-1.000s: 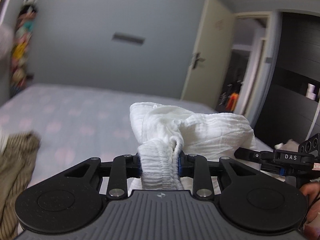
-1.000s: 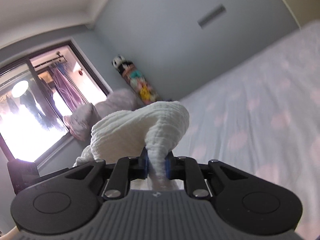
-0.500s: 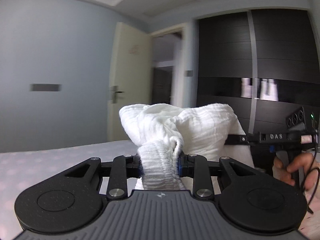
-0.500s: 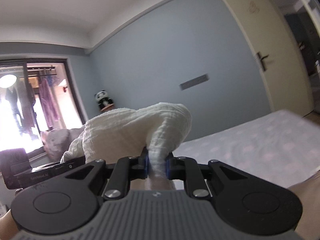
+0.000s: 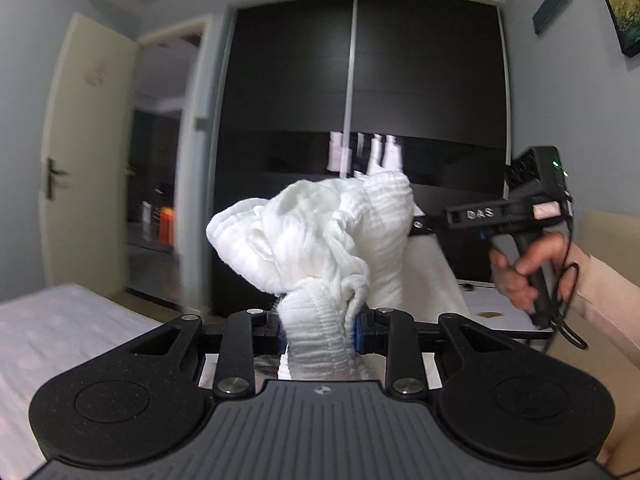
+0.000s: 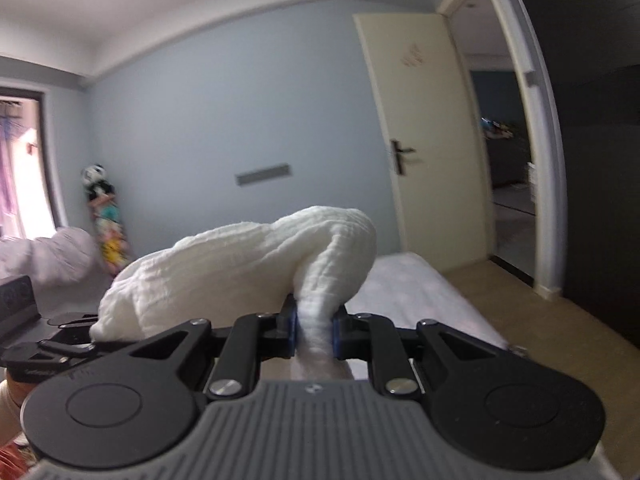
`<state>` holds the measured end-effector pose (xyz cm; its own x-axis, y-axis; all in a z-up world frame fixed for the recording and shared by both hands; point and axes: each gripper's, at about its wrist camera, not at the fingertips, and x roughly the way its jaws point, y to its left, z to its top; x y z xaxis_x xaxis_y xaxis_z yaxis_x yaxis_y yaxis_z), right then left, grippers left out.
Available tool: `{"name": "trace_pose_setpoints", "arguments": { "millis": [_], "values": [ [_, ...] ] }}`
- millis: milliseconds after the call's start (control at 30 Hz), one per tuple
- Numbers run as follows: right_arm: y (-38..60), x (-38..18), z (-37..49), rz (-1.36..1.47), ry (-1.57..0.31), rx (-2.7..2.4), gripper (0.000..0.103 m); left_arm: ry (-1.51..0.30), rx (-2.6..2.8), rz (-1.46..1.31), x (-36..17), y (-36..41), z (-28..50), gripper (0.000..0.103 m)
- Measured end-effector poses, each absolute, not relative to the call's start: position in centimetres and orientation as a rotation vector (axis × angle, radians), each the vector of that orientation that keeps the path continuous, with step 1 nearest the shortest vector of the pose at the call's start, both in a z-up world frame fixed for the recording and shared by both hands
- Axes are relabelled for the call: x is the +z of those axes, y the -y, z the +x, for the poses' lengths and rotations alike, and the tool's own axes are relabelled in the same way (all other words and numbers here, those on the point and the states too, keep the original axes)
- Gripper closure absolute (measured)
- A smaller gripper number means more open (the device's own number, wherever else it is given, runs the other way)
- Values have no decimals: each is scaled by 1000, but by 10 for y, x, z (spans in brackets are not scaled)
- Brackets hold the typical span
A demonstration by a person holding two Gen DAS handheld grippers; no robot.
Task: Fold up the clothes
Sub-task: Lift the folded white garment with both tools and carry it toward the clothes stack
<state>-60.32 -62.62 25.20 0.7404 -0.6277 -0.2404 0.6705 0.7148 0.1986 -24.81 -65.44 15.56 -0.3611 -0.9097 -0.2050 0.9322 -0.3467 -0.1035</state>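
The left claw (image 5: 318, 330) is clenched on a ribbed, elastic-looking band of a white crinkled garment (image 5: 320, 240), its blue-padded fingers (image 5: 357, 330) pressing the bunched cloth from both sides. Above the grip the garment billows up in a loose, rumpled mass held in the air, and its far end runs to the right claw (image 5: 418, 225), seen from the side in the left wrist view with a hand (image 5: 524, 264) wrapped around its pistol-style handle and a pale sleeve (image 5: 600, 292) behind. From its own camera, the right claw (image 6: 314, 330) is likewise clamped on a twisted fold of the same white garment (image 6: 248, 256), which arches up and over to the left, down toward the other gripper body at the frame's left edge. Below and beyond the cloth lies a bed (image 6: 408, 284) with a pale spotted cover. Past it stand a light blue wall (image 6: 224, 128), an open cream door (image 6: 424, 140) with a dark handle, and a black wardrobe (image 5: 420, 80). A panda plush (image 6: 95, 178) sits on top of a colourful stack in the far corner near a window (image 6: 16, 168).
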Motion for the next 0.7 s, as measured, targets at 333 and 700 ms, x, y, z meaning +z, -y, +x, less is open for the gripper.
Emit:
{"name": "trace_pose_setpoints", "arguments": {
  "millis": [333, 700],
  "values": [
    [732, 195, -582, 362, -359, -713, 85, -441, -1882, 235, 98, 746, -246, 77],
    [839, 121, -512, 454, -554, -668, 84, -669, -1701, 284, 39, 848, -155, 76]
  ]
}}
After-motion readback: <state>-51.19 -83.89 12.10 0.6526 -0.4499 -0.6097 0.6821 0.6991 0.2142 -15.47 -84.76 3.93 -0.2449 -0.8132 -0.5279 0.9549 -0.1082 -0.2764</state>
